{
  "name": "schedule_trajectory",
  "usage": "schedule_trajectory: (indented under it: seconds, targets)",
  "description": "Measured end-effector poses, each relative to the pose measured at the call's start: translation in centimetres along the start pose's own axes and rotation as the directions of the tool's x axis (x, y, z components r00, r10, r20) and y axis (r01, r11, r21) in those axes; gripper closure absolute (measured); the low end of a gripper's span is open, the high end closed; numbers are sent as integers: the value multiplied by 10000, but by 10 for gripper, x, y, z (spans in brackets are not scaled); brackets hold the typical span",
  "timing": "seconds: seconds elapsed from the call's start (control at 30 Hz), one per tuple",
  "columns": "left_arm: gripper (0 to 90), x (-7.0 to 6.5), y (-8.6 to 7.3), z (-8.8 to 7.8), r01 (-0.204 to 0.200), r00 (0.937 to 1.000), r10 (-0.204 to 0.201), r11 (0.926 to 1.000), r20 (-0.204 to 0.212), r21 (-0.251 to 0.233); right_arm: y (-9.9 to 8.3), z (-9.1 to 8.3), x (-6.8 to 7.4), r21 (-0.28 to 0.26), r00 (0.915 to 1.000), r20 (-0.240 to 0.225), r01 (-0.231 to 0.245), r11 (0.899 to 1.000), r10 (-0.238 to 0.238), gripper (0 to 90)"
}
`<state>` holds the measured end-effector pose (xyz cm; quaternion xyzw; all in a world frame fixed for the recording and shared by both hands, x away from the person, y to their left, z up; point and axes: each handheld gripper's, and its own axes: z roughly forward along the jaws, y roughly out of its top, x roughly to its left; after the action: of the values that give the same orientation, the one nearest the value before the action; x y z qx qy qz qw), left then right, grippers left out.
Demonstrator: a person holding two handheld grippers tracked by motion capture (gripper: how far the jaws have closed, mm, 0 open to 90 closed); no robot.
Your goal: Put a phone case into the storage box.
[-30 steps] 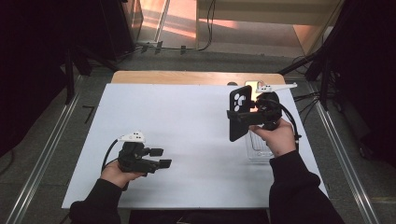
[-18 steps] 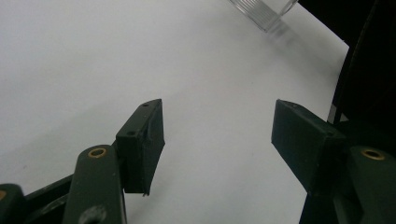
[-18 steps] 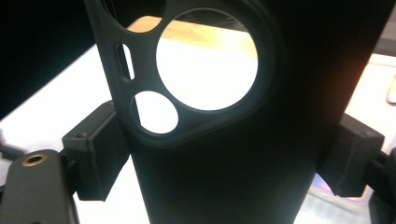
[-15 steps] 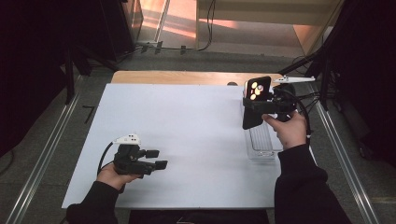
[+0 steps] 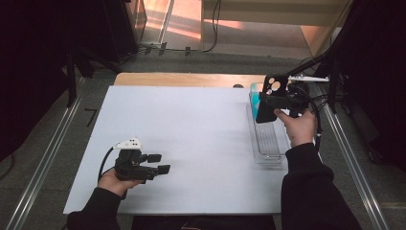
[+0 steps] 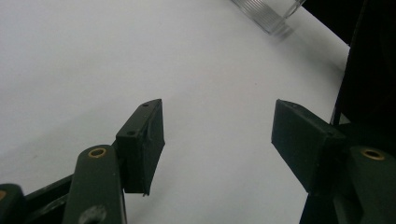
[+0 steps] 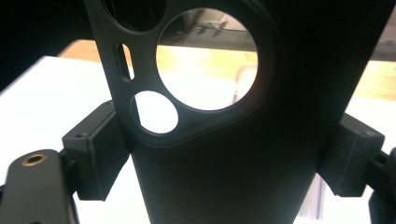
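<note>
A black phone case (image 5: 269, 98) with round camera cut-outs stands upright in my right gripper (image 5: 274, 101), which is shut on it over the far end of a clear plastic tray (image 5: 266, 143). In the right gripper view the black phone case (image 7: 243, 121) sits squeezed between both pads (image 7: 95, 149). A teal object (image 5: 254, 99) lies at the tray's far end, partly hidden by the case. My left gripper (image 5: 160, 163) rests low near the white table's (image 5: 191, 124) front left, jaws open with nothing between them; the left gripper view has its fingertips (image 6: 142, 140) apart over bare white surface.
The clear tray's corner (image 6: 268, 11) appears at the top of the left gripper view. A wooden strip (image 5: 186, 79) borders the table's far edge. Metal rails (image 5: 43, 158) run along both sides, and cables trail at the far right.
My right gripper has carried the phone case rightward and away, from the tray's left side to above its far end. The left gripper has stayed put.
</note>
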<state>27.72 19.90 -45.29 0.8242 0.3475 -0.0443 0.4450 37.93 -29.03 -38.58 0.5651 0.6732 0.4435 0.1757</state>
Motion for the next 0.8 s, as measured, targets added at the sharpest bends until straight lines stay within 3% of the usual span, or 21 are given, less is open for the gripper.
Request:
schedule_trajectory:
  seconds: [0.33, 0.8]
  targets:
    - [346, -1, -1, -1, -41, 10000, 41, 10000, -26, 46, -9, 34, -14, 619, 9929, 1182, 36, 9981, -109, 132]
    - [346, -2, -1, 3, -71, 10000, 70, 9999, 35, 92, -20, 74, -29, 1212, 9881, 1431, -744, 9898, 568, 130]
